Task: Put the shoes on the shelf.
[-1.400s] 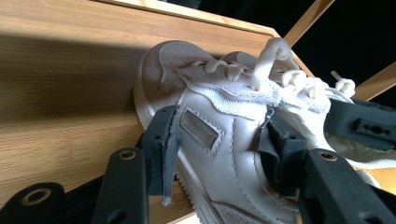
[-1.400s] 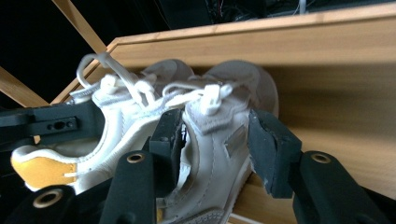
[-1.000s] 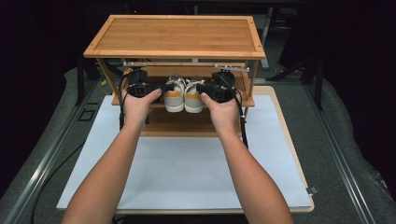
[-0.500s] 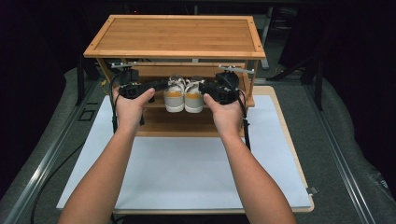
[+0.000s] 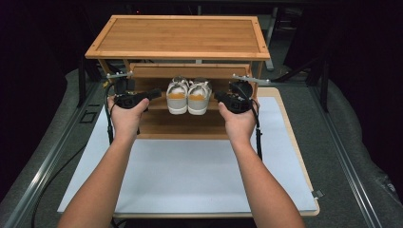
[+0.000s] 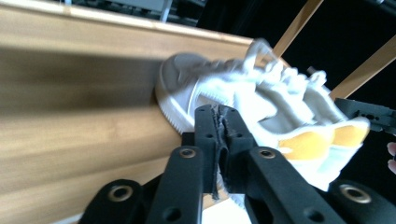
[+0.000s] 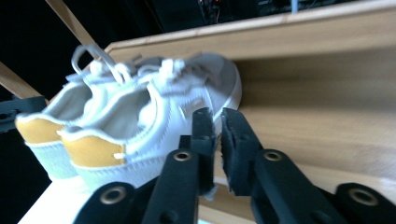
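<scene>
- Sneakers (image 5: 188, 96) sit paired on the rack's lower shelf (image 5: 183, 124), centre frame, heels toward the person.
- Left gripper (image 5: 154, 93) and right gripper (image 5: 217, 96) flank them, apparently just clear.
- Both jaws have just closed, pinching nothing.

The toes of the shoes (image 5: 188, 96) are hidden under the top shelf (image 5: 180, 38); the left gripper view is blurred.

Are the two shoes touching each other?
Touching. In the high view the left shoe and right shoe sit pressed side by side on the shelf, with no gap between them.
</scene>
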Demonstrator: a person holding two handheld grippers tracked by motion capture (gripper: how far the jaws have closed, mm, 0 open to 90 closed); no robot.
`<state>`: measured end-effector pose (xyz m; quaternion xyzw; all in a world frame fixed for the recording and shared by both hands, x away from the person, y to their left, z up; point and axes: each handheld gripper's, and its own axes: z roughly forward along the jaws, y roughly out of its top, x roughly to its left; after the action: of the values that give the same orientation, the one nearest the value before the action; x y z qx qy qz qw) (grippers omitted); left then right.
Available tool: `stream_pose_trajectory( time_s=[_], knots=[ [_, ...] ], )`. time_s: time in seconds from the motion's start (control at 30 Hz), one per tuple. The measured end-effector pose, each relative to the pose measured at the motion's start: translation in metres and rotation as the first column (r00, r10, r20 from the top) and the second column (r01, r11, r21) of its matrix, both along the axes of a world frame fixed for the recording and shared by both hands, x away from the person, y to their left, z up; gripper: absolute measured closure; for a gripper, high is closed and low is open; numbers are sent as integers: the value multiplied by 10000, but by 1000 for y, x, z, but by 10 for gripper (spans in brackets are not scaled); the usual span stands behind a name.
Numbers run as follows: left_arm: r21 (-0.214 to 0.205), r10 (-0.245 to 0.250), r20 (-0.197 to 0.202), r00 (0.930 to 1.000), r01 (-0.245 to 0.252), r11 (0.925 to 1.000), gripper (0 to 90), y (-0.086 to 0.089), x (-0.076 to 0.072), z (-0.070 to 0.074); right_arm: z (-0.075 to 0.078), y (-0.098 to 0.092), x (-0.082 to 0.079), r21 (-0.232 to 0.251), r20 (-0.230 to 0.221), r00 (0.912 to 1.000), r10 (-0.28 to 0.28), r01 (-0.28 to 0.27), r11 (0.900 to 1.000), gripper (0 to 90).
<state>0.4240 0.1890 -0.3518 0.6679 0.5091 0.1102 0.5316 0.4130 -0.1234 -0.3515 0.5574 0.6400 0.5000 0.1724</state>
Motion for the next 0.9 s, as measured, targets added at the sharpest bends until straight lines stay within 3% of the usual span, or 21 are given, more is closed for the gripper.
stream_pose_trajectory(
  time_s=[0.03, 0.1, 0.2, 0.23, 0.4, 0.5, 0.67, 0.7, 0.73, 0.9],
  knots=[
    [-61, -6, 3, 10000, 6, 10000, 894, -1, 0, -2, -2, 0, 1, 28, -209, 9996, 214, -214, 9998, 856],
    [-46, -28, -72, 10000, 28, 10000, 897, -5, 2, -7, -9, 3, 4, -20, -140, 9999, 45, -45, 10000, 858],
    [-152, -108, -161, 9998, 105, 9998, 899, -10, 3, -12, -13, 7, 6, 119, -246, 9991, 334, -331, 9994, 882],
    [-12, -87, -131, 9999, 87, 10000, 900, -12, 2, -14, -14, 10, 6, 188, -347, 9982, 483, -476, 9987, 899],
    [-19, 125, -18, 9999, -125, 9999, 900, -16, 3, -15, -15, 14, 5, 246, -81, 9990, 436, -434, 9988, 900],
    [-70, 105, -10, 9999, -105, 9999, 900, -16, 7, -16, -16, 12, 8, 387, -229, 9988, 429, -420, 9984, 900],
    [-87, 245, -10, 9997, -245, 9997, 900, -18, 20, -16, -18, 13, 20, 675, -114, 9997, 219, -211, 9975, 900],
    [-62, 291, 8, 9996, -291, 9996, 900, -18, 23, -15, -16, 14, 21, 455, -243, 9997, 99, -88, 9989, 900],
    [33, 326, 8, 9995, -326, 9995, 900, -18, 28, -15, -17, 15, 25, 566, -111, 9999, 128, -122, 9983, 900],
    [-277, 470, -84, 9989, -472, 9985, 900, -18, 43, -18, -15, 20, 38, 196, -155, 9999, -50, 53, 9998, 900]
  ],
)
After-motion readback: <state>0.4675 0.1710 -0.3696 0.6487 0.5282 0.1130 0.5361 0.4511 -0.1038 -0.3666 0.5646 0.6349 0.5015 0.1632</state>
